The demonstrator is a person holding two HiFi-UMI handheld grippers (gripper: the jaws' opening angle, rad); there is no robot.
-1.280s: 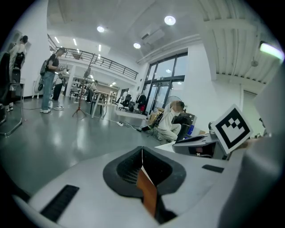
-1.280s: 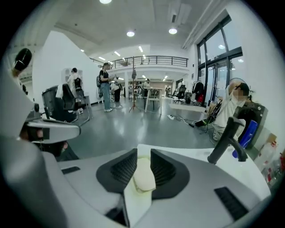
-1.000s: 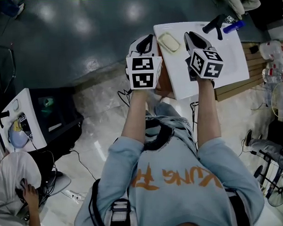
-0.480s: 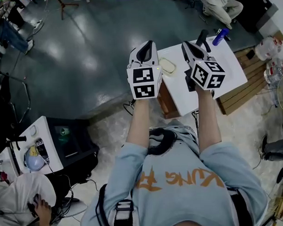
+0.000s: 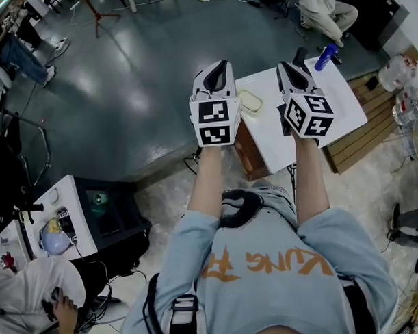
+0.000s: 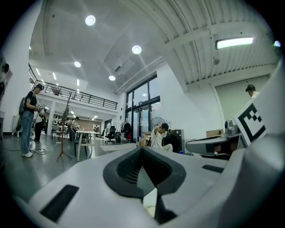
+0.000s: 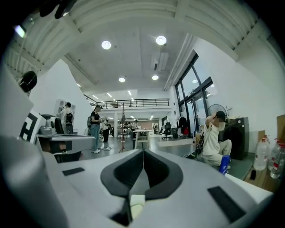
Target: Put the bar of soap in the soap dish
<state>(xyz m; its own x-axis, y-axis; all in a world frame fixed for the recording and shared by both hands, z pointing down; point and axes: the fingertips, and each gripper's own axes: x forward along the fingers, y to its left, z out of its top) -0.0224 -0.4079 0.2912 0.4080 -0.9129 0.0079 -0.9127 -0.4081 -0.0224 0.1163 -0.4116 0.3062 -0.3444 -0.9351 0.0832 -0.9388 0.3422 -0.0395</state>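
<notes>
Since a second ago: both grippers raised higher, white rectangular tabletop (image 5: pixel 343 96) now smaller in head view. Pale cream rounded soap bar (image 5: pixel 249 101) lies flat near tabletop's left edge, long axis diagonal, upper left to lower right; whether dish sits under it, cannot tell. Around table: glossy dark grey floor (image 5: pixel 124 77); tall hall, round ceiling lamps (image 6: pixel 136 49), large windows (image 6: pixel 142 111). Soap shows between left gripper (image 5: pixel 221 64) and right gripper (image 5: pixel 283 66), touching neither. Both jaw pairs pressed together, nothing held.

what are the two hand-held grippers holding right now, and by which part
Nothing is held. The left hand-held gripper and the right hand-held gripper both have their jaws together with nothing between them. The soap lies on the white table.
</notes>
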